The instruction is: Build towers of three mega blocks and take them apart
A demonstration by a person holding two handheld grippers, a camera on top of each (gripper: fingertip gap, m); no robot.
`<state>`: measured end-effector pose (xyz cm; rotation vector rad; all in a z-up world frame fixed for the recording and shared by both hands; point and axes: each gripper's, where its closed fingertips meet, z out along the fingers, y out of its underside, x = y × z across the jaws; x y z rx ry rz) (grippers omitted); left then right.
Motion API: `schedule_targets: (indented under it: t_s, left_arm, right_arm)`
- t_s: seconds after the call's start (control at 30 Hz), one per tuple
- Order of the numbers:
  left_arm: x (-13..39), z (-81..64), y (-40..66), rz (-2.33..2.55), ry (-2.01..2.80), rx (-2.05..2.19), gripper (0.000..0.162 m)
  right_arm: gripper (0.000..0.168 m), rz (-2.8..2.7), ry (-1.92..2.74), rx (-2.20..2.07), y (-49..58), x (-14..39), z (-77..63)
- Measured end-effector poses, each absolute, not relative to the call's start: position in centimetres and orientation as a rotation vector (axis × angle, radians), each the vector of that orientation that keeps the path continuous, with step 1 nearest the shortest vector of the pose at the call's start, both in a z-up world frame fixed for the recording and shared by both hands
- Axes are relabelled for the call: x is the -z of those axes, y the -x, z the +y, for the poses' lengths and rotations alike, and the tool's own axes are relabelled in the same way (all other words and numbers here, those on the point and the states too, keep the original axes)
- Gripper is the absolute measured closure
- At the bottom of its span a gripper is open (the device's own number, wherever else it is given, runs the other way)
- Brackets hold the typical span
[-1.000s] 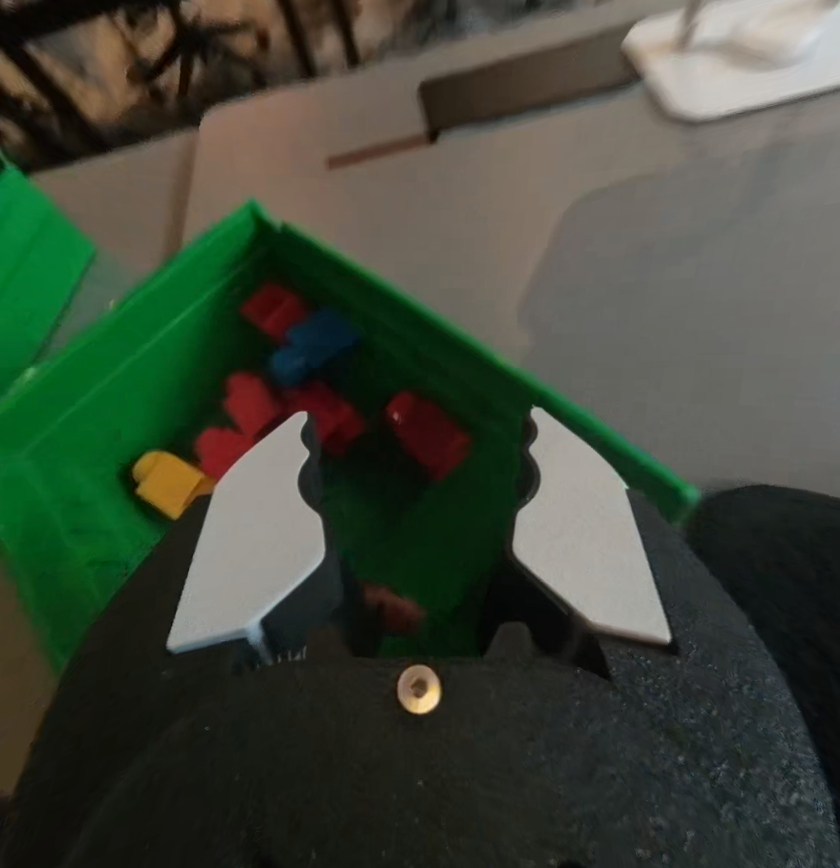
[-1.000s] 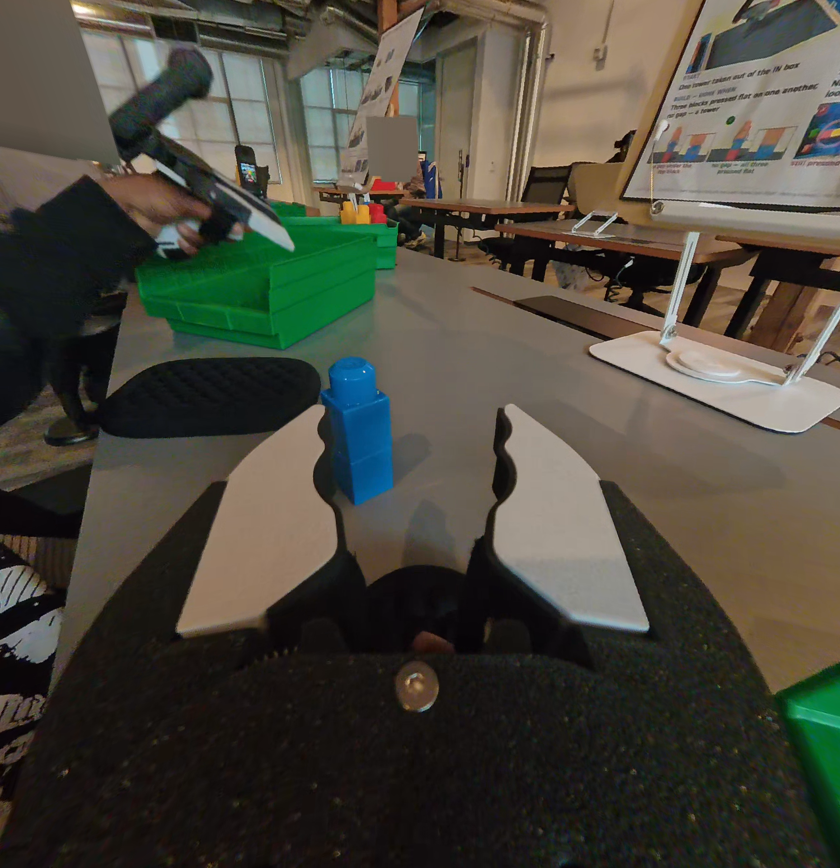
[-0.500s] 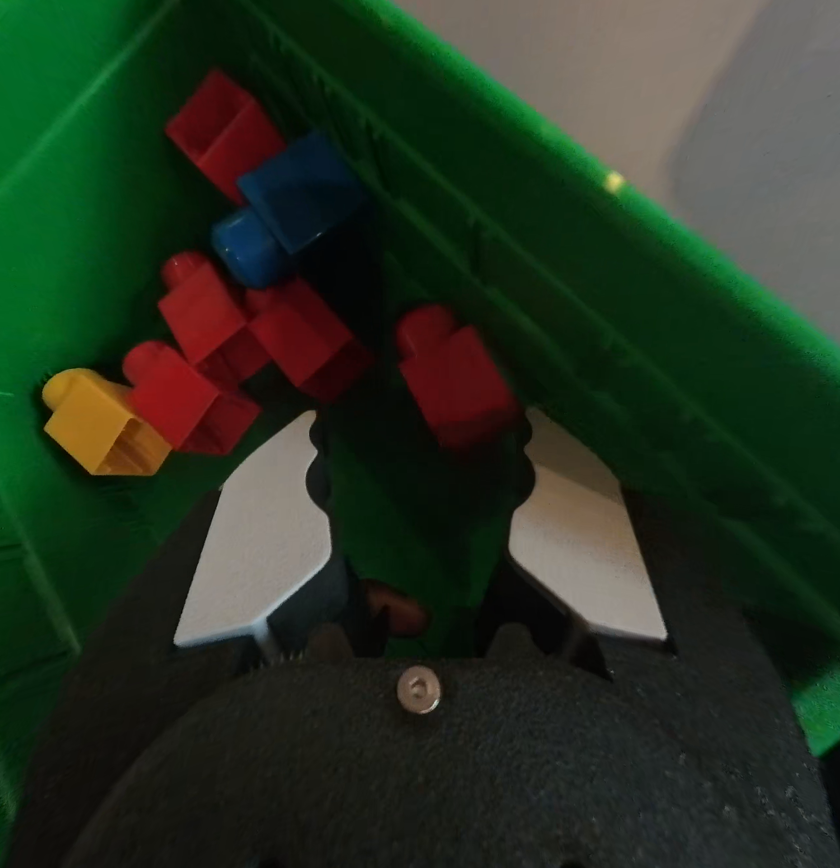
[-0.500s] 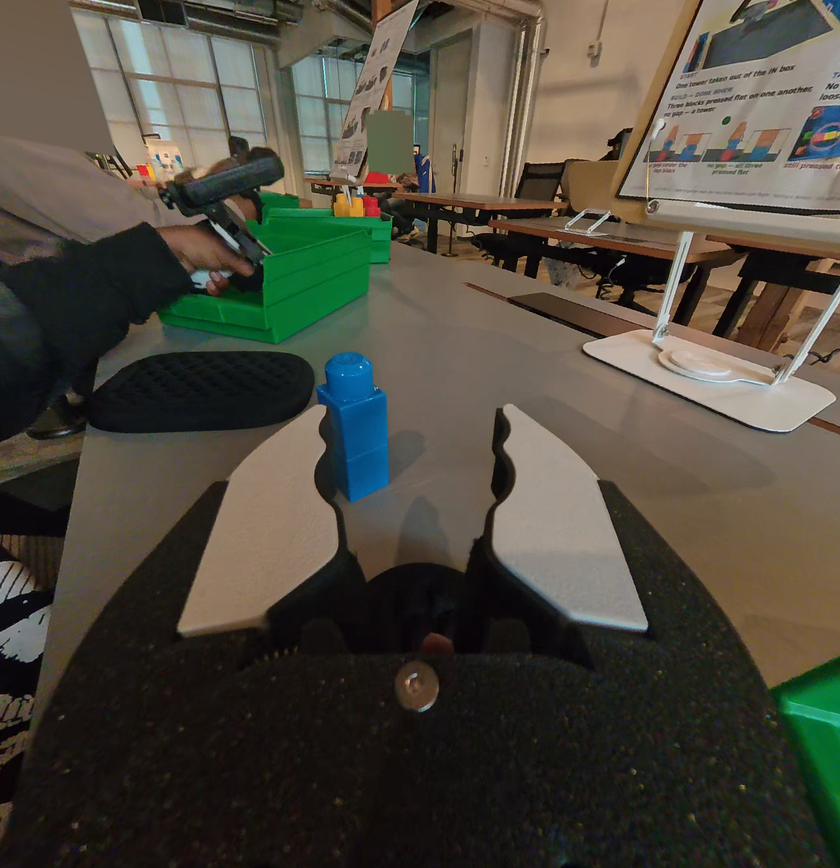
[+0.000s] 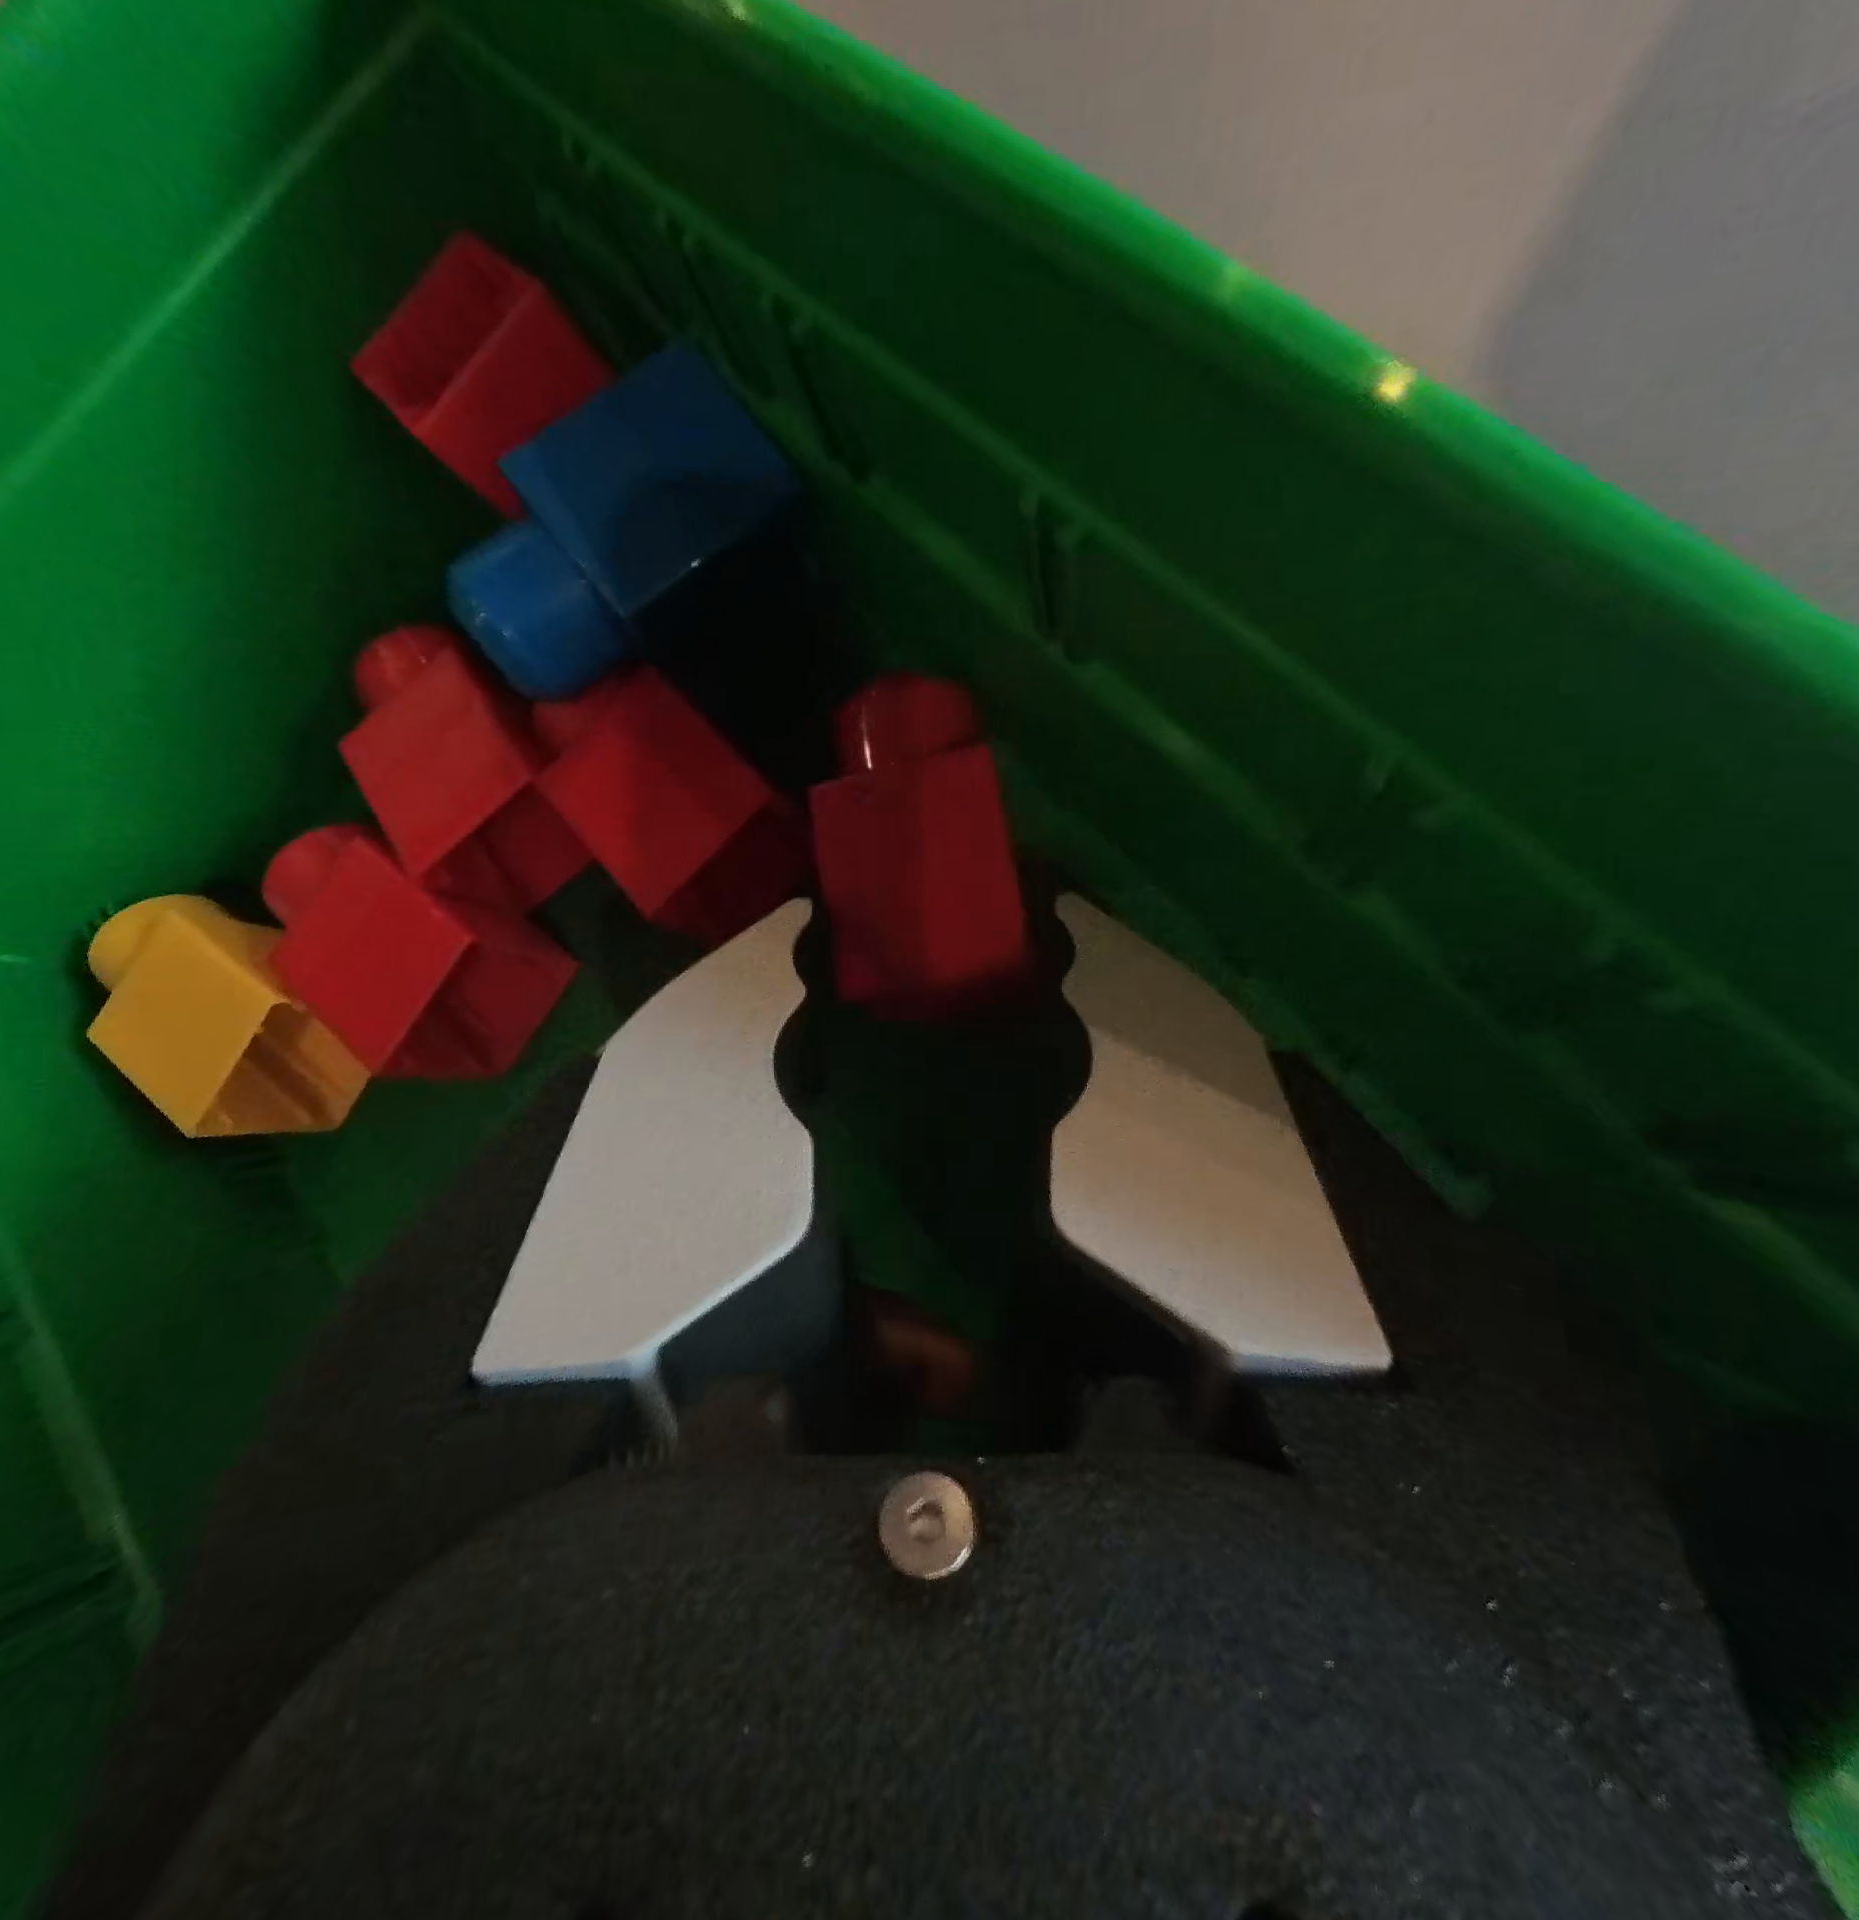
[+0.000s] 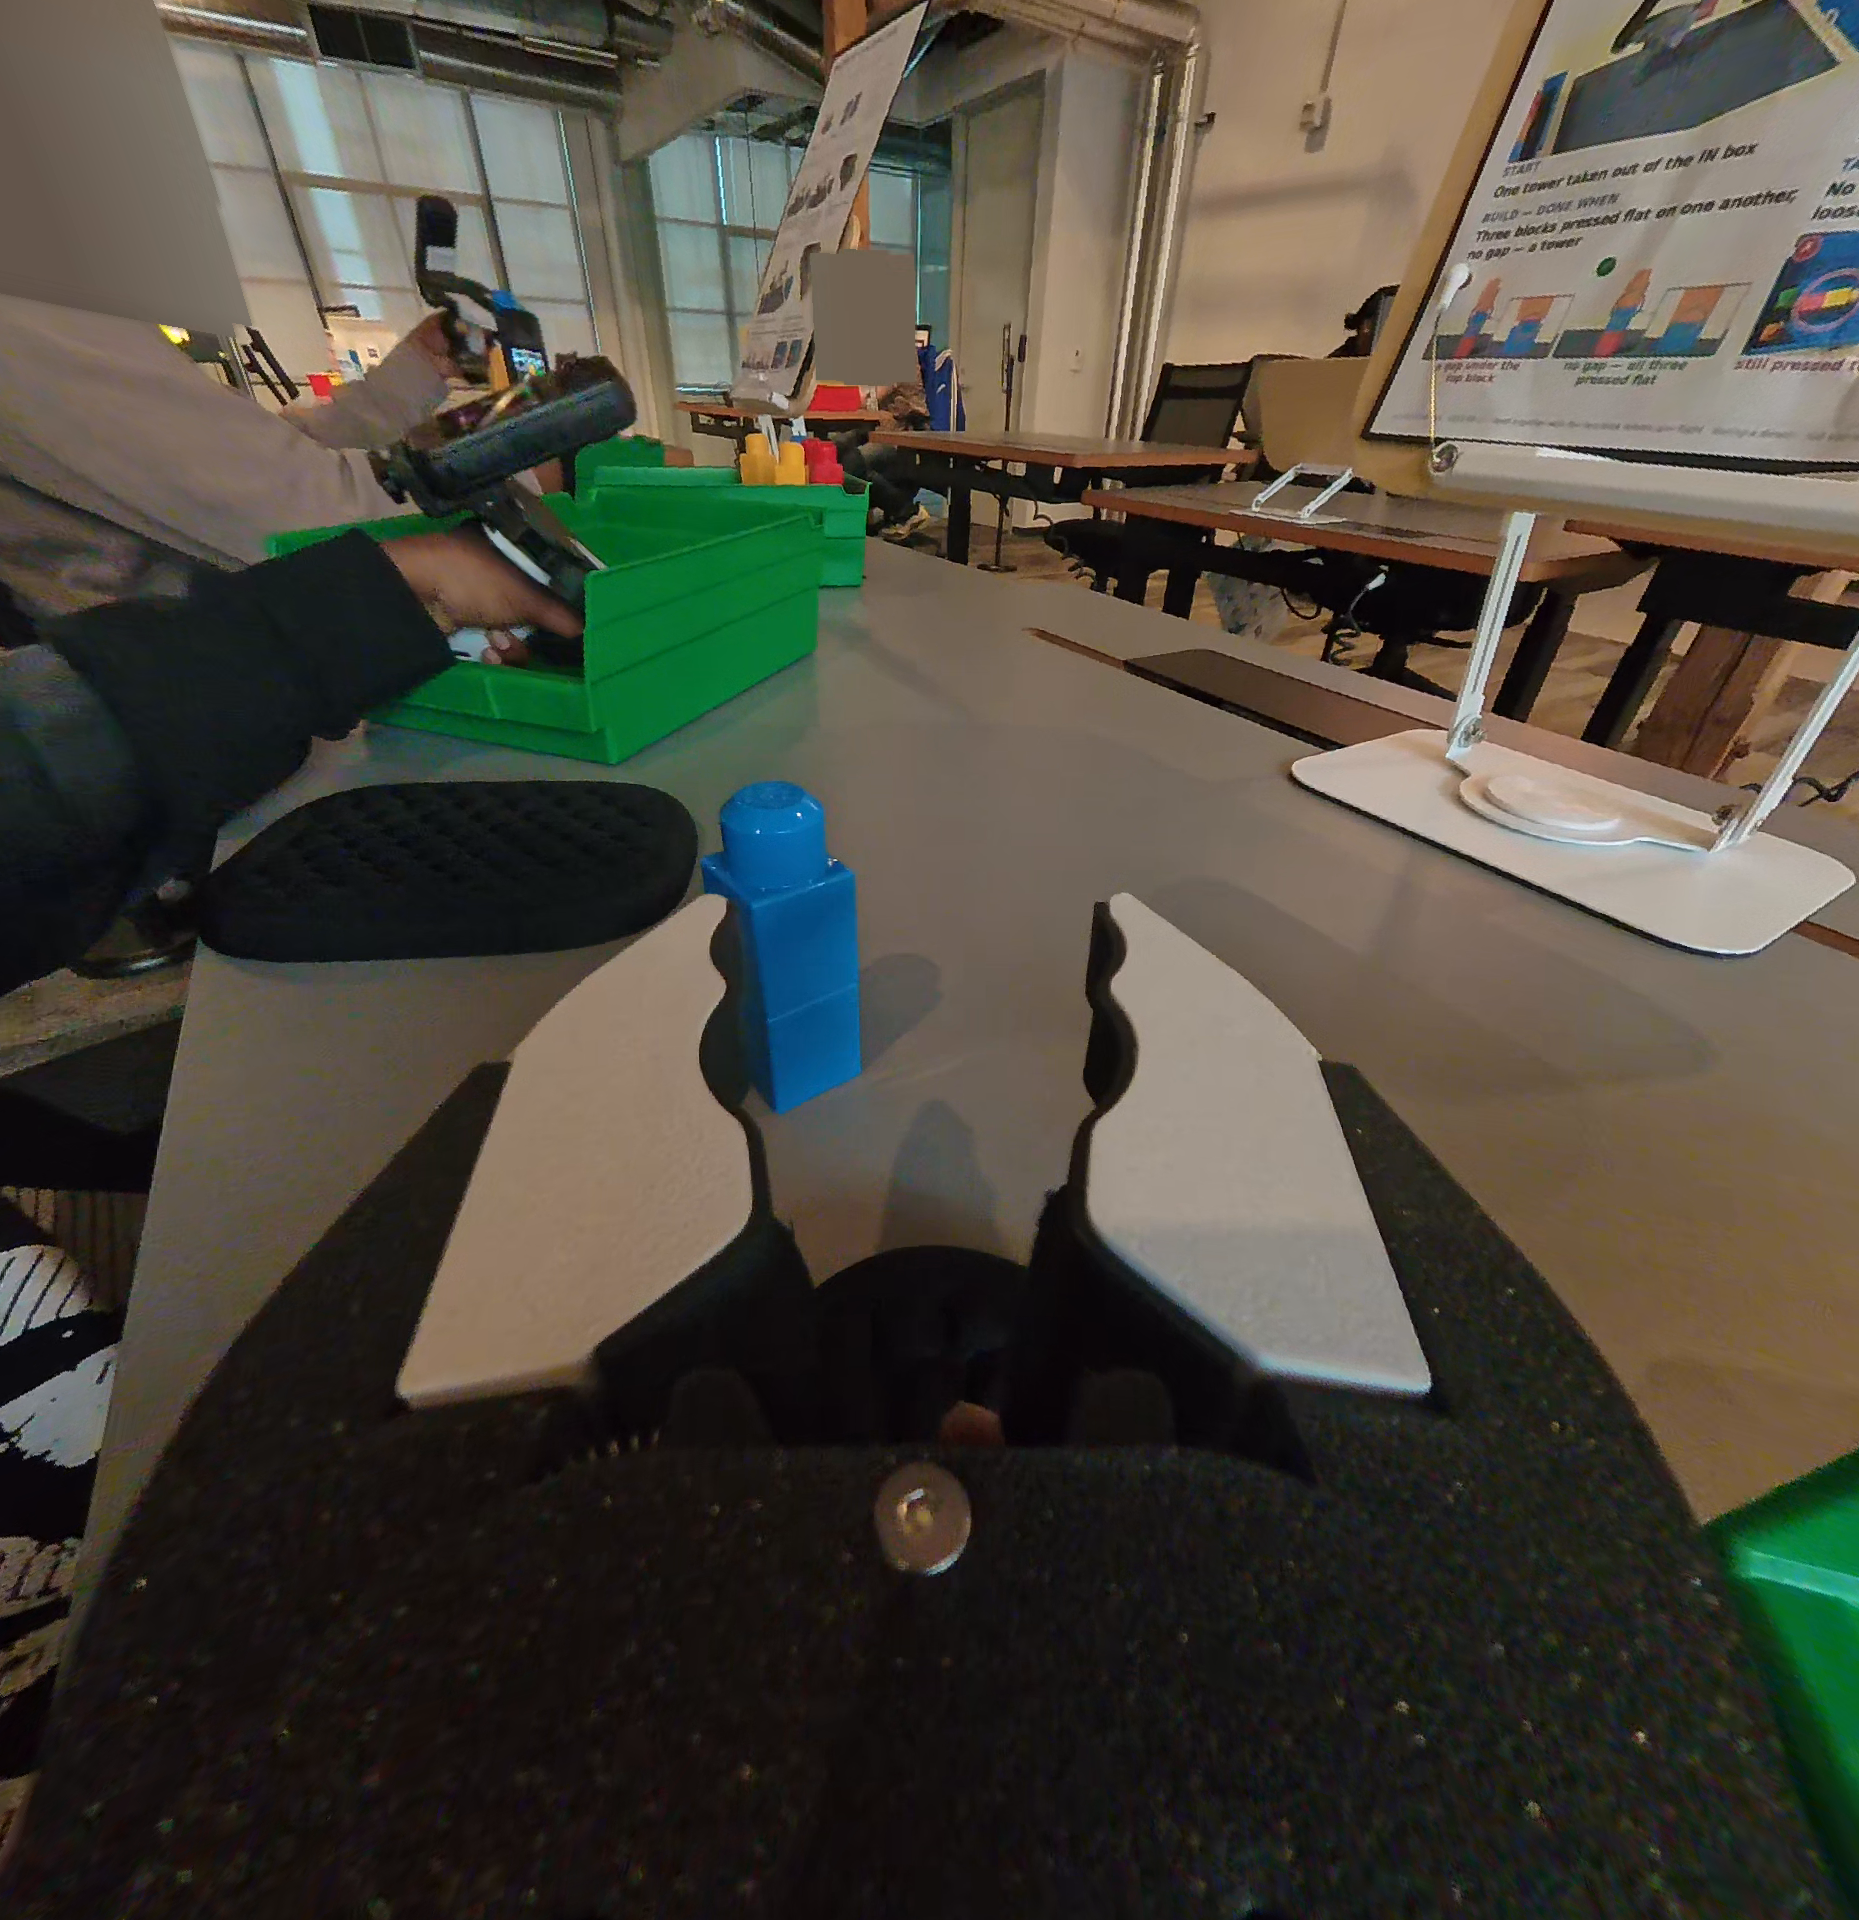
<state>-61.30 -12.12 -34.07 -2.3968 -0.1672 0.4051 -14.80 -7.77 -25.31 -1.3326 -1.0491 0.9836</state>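
Note:
In the left wrist view, my left gripper (image 5: 930,920) is down inside a green bin (image 5: 1216,623), its fingers closed onto a red block (image 5: 920,862) that lies on the bin floor. Left of it lie several more red blocks (image 5: 437,748), one blue block (image 5: 634,488) and one yellow block (image 5: 208,1018). In the right wrist view, a tower of two blue blocks (image 6: 790,956) stands upright on the grey table (image 6: 1112,748). My right gripper (image 6: 909,925) is open and empty, with the tower just inside its left finger. The left gripper (image 6: 509,520) shows far off in the bin (image 6: 696,634).
A black padded rest (image 6: 447,868) lies left of the tower. A white stand base (image 6: 1569,831) holding an instruction board is at the right. Another green bin corner (image 6: 1829,1621) is at the lower right. A farther green bin (image 6: 831,520) holds yellow and red blocks. Across from one pair of fingers to the other is roughly 50 cm.
My left gripper dropped into the green bin, moved up to the red block and closed on it. My right gripper stayed open by the blue tower, hardly moving.

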Motion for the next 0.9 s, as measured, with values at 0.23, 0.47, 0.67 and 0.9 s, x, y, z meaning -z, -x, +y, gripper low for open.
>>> schedule_targets:
  t_s: [0.23, 0.47, 0.67, 0.9]
  left_arm:
    - [30.7, -13.4, 61.0, -0.138, 2.256, -0.409, 0.124]
    - [23.8, -14.3, 54.4, 0.049, 1.967, -0.149, 0.125]
    - [20.4, -14.9, 45.8, 0.268, 1.793, 0.154, 0.125]
    - [19.0, -15.8, 36.2, 0.585, 1.602, 0.473, 0.126]
  right_arm:
    - [0.106, -1.060, 1.337, -0.990, 14.9, 25.4, -7.8]
    - [0.107, -1.107, 1.345, -0.997, 15.3, 25.8, -8.2]
    - [0.107, -1.156, 1.365, -0.982, 15.7, 26.3, -8.4]
    - [0.102, -1.247, 1.355, -1.029, 16.4, 25.8, -9.4]
